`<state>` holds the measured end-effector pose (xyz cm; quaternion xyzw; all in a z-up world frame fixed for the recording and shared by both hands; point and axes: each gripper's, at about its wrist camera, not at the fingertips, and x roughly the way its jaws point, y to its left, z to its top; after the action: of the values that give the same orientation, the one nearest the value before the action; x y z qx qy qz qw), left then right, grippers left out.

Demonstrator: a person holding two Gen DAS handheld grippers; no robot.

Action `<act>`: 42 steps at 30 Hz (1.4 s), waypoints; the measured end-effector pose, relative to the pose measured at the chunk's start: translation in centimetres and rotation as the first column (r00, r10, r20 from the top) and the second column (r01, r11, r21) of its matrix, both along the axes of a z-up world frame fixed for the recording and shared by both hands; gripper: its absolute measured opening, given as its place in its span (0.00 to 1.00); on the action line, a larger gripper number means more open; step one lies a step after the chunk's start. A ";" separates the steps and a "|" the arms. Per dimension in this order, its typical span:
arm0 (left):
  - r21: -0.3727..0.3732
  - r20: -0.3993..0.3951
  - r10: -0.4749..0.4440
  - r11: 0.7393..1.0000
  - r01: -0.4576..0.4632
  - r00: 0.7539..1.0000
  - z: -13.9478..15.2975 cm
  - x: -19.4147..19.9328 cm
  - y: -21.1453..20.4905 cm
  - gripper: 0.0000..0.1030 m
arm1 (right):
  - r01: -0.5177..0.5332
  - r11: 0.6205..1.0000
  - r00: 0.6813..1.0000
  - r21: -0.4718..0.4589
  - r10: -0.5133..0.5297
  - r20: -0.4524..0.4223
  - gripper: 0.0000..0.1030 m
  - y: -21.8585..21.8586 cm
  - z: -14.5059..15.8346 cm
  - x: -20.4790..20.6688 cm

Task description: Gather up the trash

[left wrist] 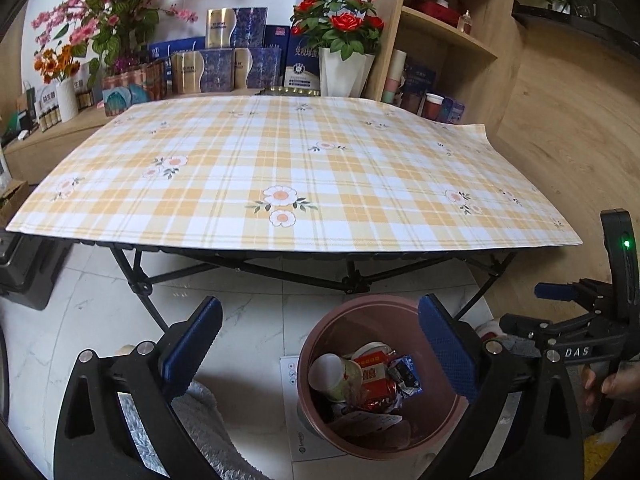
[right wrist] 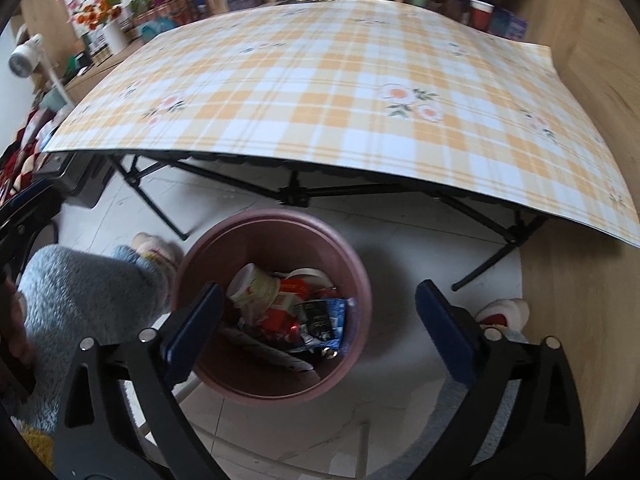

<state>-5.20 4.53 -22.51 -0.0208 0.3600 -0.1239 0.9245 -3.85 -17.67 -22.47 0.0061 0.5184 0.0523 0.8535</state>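
Observation:
A pink waste bin stands on the white floor in front of the folding table. Inside lie a paper cup, a red pack and a blue wrapper. My left gripper hovers open above the bin's near side with nothing between its blue pads. In the right wrist view the bin sits straight below my right gripper, open and empty over the cup and a dark blue wrapper. The plaid tablecloth shows no trash on it.
Black crossed table legs stand just behind the bin. A person's fluffy blue leg and slippered feet flank it. Flower pots, boxes and a wooden shelf line the far side.

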 end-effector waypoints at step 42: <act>0.119 0.445 -0.077 0.993 0.026 0.892 24.9 -6.7 -6.4 0.94 | 0.043 0.997 0.823 0.059 -0.069 0.564 0.94 -3.4 26.6 -5.3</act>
<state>-11.88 -1.88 2.42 0.0689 0.1435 -0.1297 0.9787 -9.11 -21.11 4.15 0.0240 0.2406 0.0379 0.9696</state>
